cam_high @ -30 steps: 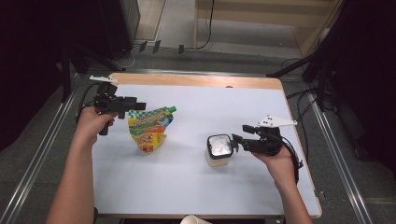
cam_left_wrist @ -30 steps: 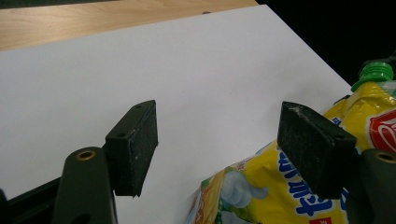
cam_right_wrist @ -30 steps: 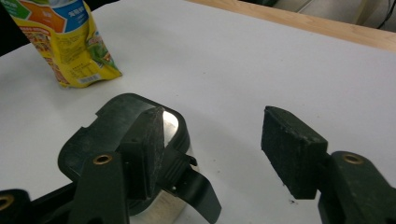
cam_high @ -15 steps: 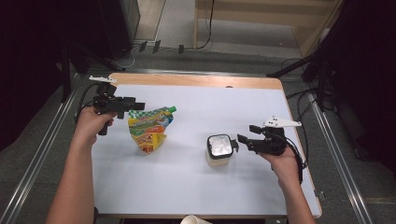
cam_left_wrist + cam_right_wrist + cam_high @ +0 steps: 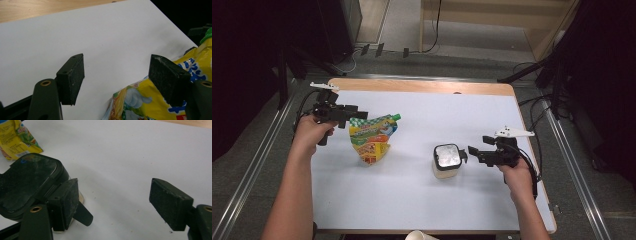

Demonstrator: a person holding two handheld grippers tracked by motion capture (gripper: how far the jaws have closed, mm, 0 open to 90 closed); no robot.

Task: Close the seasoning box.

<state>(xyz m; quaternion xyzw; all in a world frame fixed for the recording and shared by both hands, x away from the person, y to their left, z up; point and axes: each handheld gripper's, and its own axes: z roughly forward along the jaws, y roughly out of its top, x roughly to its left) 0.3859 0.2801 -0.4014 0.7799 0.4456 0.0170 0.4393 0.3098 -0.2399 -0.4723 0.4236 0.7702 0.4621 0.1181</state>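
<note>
Fingers on both tools are released and grasp nothing. Right gripper (image 5: 471,152) sits at the near right of the table (image 5: 422,210), held level in the right hand (image 5: 518,172) and pointing left at the jar (image 5: 447,161). Its jaws have just been opening; nothing lies between them. In the right gripper view the pads stand wide apart over bare white surface, and the left pad (image 5: 68,202) is just beside the jar's dark lid (image 5: 27,182), which lies off to that side of the gap, not within it. Whether pad and lid touch cannot be told. The jar stands upright near the table's middle, slightly to the right, a pale body under a square dark lid with a tab.

Farther back and to the left, the pouch (image 5: 373,137) lies flat on the white surface, yellow and green print up, green cap (image 5: 395,117) pointing right. It is well apart from the jar.

Left gripper (image 5: 357,116) is held level by the left hand (image 5: 312,131) at the far left, its tips at the pouch's upper left corner. In the left gripper view its jaws stand wide apart; the right pad (image 5: 167,77) hangs over the pouch's edge (image 5: 140,100), the left pad (image 5: 71,78) over bare table. Contact with the pouch cannot be confirmed.

Beyond, a wooden strip (image 5: 422,86) borders the far edge.
</note>
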